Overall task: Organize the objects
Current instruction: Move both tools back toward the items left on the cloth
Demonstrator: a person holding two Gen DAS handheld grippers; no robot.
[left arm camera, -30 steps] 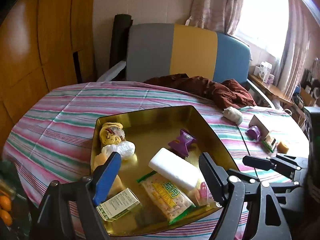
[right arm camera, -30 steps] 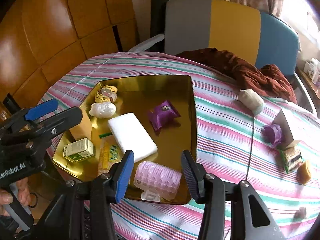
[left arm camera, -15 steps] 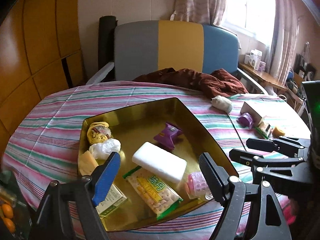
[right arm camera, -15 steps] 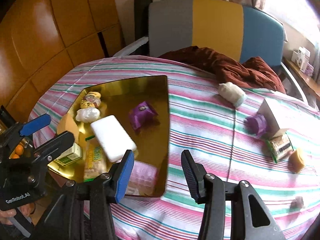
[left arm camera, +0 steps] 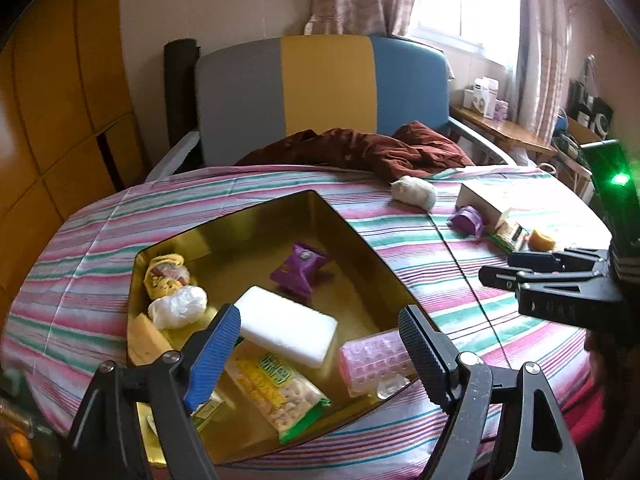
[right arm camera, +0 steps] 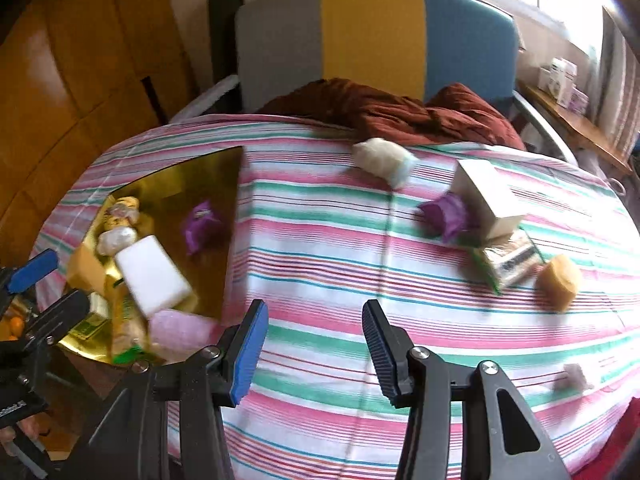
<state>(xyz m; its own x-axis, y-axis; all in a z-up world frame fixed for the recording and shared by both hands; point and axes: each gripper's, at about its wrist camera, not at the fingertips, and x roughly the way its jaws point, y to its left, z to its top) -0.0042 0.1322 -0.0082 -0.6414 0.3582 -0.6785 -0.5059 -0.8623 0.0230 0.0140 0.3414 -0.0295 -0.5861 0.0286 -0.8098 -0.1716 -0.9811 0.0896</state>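
Observation:
A gold tray [left arm camera: 348, 224] lies on the striped cloth and holds a white block [left arm camera: 288, 326], a pink box [left arm camera: 374, 360], a purple packet [left arm camera: 300, 268], a cracker pack [left arm camera: 280, 388] and several smaller items. My left gripper [left arm camera: 316, 328] hangs open over the tray's near end with nothing between its fingers. To the right of the tray [right arm camera: 234, 208], my right gripper [right arm camera: 315, 316] is open above bare cloth. Further right on the cloth lie a white wad [right arm camera: 382, 160], a white box [right arm camera: 486, 196], a second purple packet [right arm camera: 446, 214], a snack packet [right arm camera: 510, 262] and a yellow piece [right arm camera: 558, 280].
A brown cloth [left arm camera: 360, 152] is heaped at the table's far edge in front of a grey, yellow and blue chair back [left arm camera: 324, 84]. Wooden panels stand on the left. A small pale bit [right arm camera: 574, 376] lies near the front right edge. A hand grips the left tool at the lower left.
My right gripper has swung right, from over the pink box in the tray to over bare cloth. The left gripper has shifted a little over the tray. The pink box stays in the tray.

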